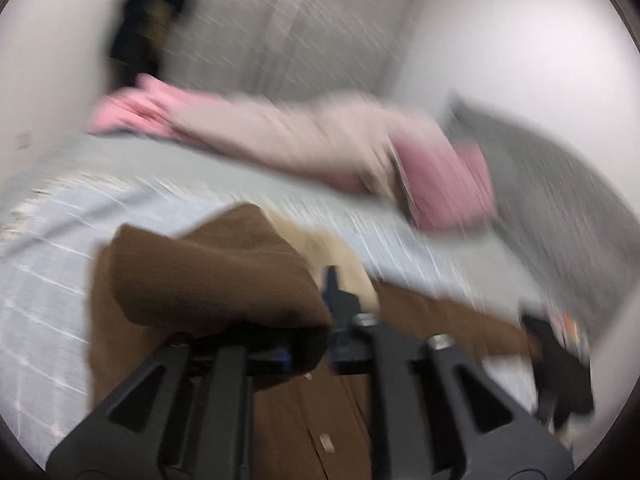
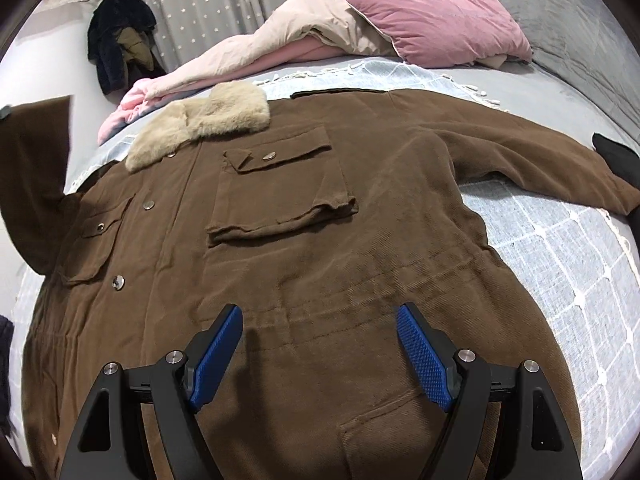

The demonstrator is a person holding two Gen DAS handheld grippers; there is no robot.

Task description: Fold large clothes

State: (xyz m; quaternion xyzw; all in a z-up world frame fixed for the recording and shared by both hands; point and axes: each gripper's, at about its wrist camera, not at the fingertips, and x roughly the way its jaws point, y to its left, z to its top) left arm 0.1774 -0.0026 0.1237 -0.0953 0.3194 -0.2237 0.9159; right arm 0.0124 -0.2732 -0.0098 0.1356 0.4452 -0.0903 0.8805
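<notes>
A large brown coat (image 2: 320,208) with a beige fur collar (image 2: 204,124) lies front up on a bed. Its right sleeve (image 2: 520,152) stretches out flat to the right. My right gripper (image 2: 320,320) hovers open over the coat's lower body, with nothing between its blue pads. At the left edge the other sleeve (image 2: 36,160) is lifted off the bed. The left wrist view is motion-blurred. In it my left gripper (image 1: 308,312) is shut on that bunched sleeve (image 1: 208,272), which drapes over and hides one finger. The coat front (image 1: 320,420) shows below.
A light blue checked bedspread (image 2: 560,248) covers the bed. A pink pillow (image 2: 440,24) and a rumpled beige and pink duvet (image 2: 280,40) lie at the far side. Dark clothes (image 2: 116,48) hang by a grey curtain (image 2: 208,0).
</notes>
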